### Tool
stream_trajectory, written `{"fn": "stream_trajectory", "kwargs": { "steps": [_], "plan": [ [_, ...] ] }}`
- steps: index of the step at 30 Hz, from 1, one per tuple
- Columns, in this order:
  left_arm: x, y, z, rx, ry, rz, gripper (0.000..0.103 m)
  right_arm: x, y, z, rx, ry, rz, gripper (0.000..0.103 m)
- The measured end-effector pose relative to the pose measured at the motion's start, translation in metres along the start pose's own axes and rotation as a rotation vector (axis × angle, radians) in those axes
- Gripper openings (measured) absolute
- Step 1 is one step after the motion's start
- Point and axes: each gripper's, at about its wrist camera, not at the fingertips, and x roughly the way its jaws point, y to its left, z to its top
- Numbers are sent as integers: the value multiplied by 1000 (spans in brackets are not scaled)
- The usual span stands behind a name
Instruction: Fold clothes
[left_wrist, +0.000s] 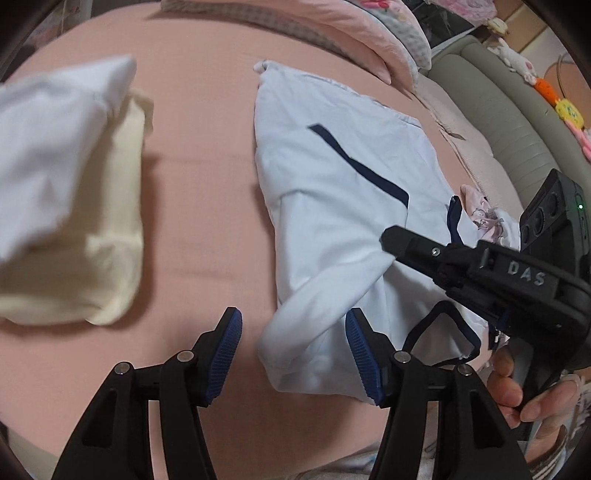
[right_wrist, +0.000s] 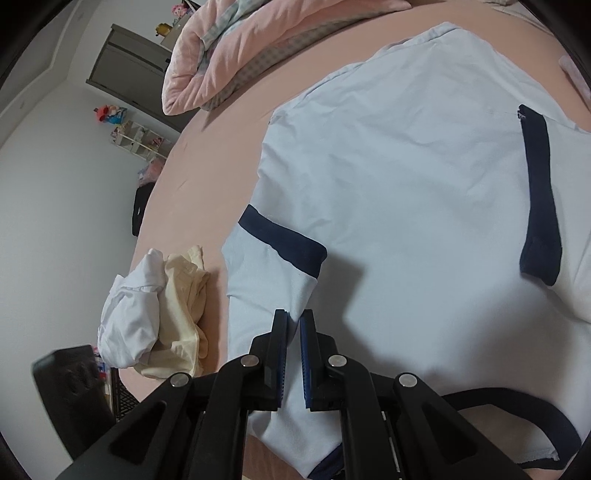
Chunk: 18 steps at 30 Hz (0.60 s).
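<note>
The pale blue shirt (left_wrist: 332, 192) lies flat on the pink bed sheet (left_wrist: 207, 177), its long axis running from the navy-trimmed collar beside me out toward the heaped pink quilt (left_wrist: 373, 51). My right gripper (right_wrist: 293, 325) is pinched tight on a fold of its cloth at the near edge. My left gripper (left_wrist: 293, 354) stands partway open, the folded-in sleeve loose between its pads, untouched by them.

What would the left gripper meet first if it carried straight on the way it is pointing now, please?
Most likely the folded edge of the light blue shirt, which already lies between the open left gripper fingers, with the pink bedsheet just beneath; depth is hard to judge here.
</note>
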Motion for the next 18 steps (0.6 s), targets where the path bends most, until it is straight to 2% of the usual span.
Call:
{"fn": "stream_trajectory", "kwargs": {
  "steps": [3,4,5,6,8,9,11,14,18],
  "plan": [
    [6,6,-5,-41,-1,-51,52,2,0,0,2,5,-2,5],
    [6,7,-5,-52,-20,-62,37,2,-1,0,4,8,2,5],
    [6,8,-6,-62,-36,-70,29,3,-1,1,10,11,7,6],
    [6,9,-6,-71,-45,-73,23,4,-3,1,22,11,15,6],
    [6,9,-7,-73,-58,-73,18,5,-8,2,59,24,46,9],
    [6,9,-7,-70,-64,-72,16,6,-10,1,75,33,63,12],
    [2,4,-7,-40,-90,-39,14,7,-11,0,95,51,94,37],
    [-9,-13,-10,49,-145,54,14,8,-11,-2,124,76,143,43],
    [-24,-35,-14,165,-207,130,14,8,-3,-3,137,90,215,48]
  ]
}}
